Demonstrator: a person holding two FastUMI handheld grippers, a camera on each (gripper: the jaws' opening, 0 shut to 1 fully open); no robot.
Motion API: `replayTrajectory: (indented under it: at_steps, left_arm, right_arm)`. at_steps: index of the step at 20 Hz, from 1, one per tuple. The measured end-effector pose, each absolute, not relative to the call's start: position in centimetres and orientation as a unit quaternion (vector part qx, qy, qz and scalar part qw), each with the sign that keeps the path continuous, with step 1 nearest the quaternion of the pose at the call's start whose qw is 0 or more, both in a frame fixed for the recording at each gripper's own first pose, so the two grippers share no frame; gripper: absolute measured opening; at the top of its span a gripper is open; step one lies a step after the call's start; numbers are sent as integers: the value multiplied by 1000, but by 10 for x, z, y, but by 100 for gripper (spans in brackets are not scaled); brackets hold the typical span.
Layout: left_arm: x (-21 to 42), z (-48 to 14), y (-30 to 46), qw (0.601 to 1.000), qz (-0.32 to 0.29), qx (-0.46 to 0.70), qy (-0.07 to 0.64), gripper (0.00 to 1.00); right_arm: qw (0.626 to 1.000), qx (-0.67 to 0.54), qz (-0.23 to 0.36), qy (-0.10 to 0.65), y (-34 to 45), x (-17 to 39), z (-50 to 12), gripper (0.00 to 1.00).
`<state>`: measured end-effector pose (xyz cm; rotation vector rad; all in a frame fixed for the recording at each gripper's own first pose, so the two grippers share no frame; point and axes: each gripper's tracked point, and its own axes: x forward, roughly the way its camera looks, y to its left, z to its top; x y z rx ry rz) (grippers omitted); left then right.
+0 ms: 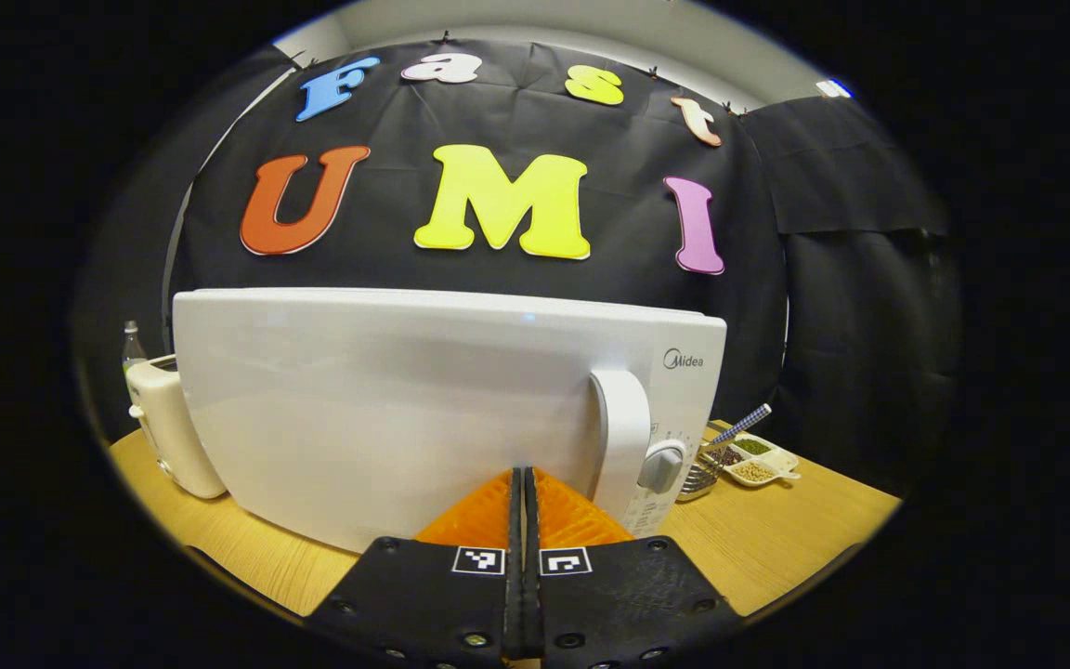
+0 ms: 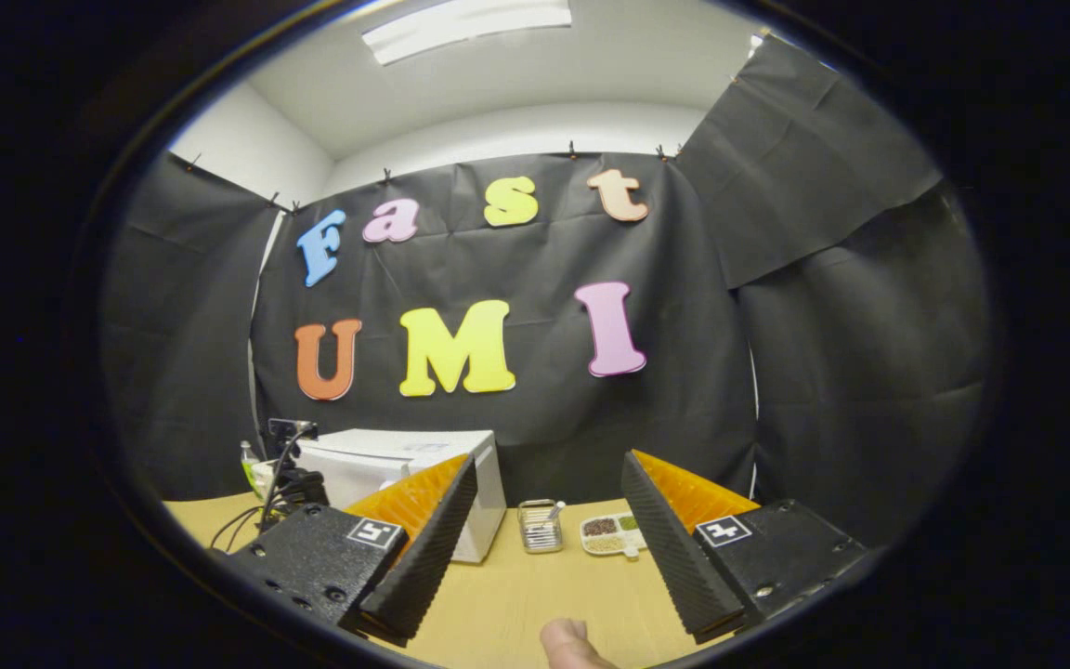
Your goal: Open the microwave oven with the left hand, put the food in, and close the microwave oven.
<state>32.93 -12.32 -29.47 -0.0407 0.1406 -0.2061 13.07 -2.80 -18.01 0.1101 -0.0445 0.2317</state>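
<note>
Before the closed microwave (image 1: 424,409), left gripper (image 1: 523,483) jaws together

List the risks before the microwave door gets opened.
1. The left tongs are shut in front of the microwave door; they probably must open to take the handle, or they may just push the door.
2. The timer knob sits right beside the handle; a stray approach could turn it.
3. The right tongs are open, holding nothing, and the sectioned tray of beans lies well beyond them.
</note>
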Motion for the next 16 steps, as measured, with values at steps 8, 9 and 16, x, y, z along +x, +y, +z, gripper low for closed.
replayTrajectory:
  at_steps: [8, 9, 16]
  left_arm:
    - [337, -290, -131, 991, -99, -37, 82, 0]
    - [337, -292, -131, 991, -99, -37, 87, 0]
    - [308, -298, -136, 985, -96, -34, 136, 0]
  right_arm:
    - [992, 47, 112, -16, -19, 104, -174, 100]
    - [993, 43, 107, -15, -20, 99, -172, 90]
    - [997, 30, 74, -1, -29, 68, -168, 100]
